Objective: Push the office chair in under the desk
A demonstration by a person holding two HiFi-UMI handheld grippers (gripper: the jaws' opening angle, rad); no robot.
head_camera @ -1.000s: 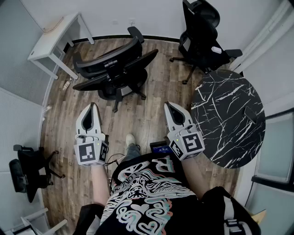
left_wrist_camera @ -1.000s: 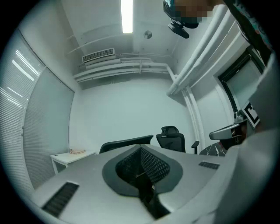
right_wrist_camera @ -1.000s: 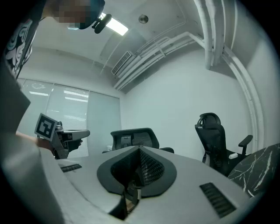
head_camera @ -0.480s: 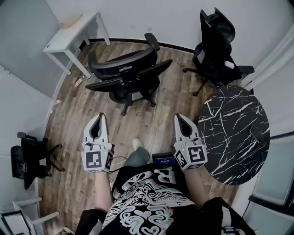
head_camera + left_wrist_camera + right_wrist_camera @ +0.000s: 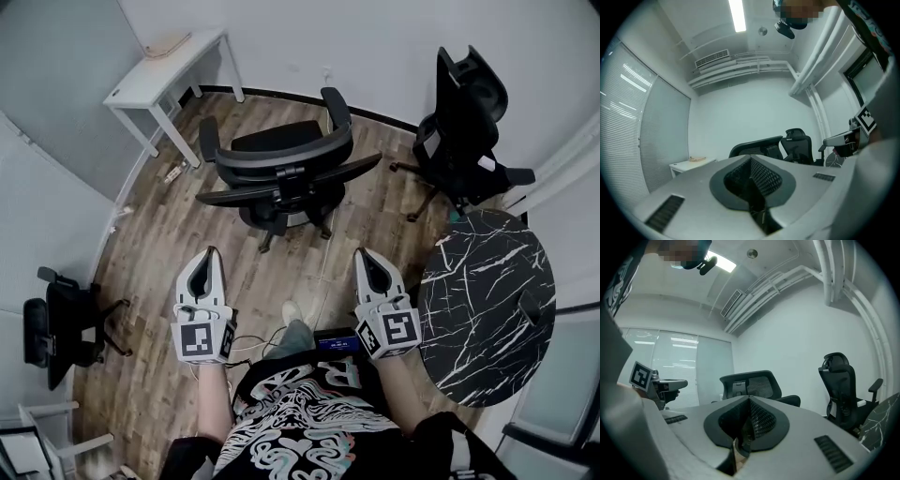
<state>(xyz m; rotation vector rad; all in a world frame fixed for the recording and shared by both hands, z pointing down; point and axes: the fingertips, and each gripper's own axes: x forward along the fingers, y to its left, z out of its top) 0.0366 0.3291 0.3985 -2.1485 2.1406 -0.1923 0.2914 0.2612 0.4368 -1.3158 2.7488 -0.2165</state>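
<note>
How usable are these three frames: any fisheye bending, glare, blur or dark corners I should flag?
Head view: strong fisheye, so the back wall bows, but the light is even and the office chair is sharp. Left gripper view: black vignette corners, with the ceiling light strip blown out. Right gripper view: same vignette, bright blinds at left, and no obvious motion blur.

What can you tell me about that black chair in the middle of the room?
The black office chair has a mesh back, two armrests and a star base. It stands upright on the wooden floor, its back facing the camera, apart from the white desk. Nothing touches it but the floor.
</note>
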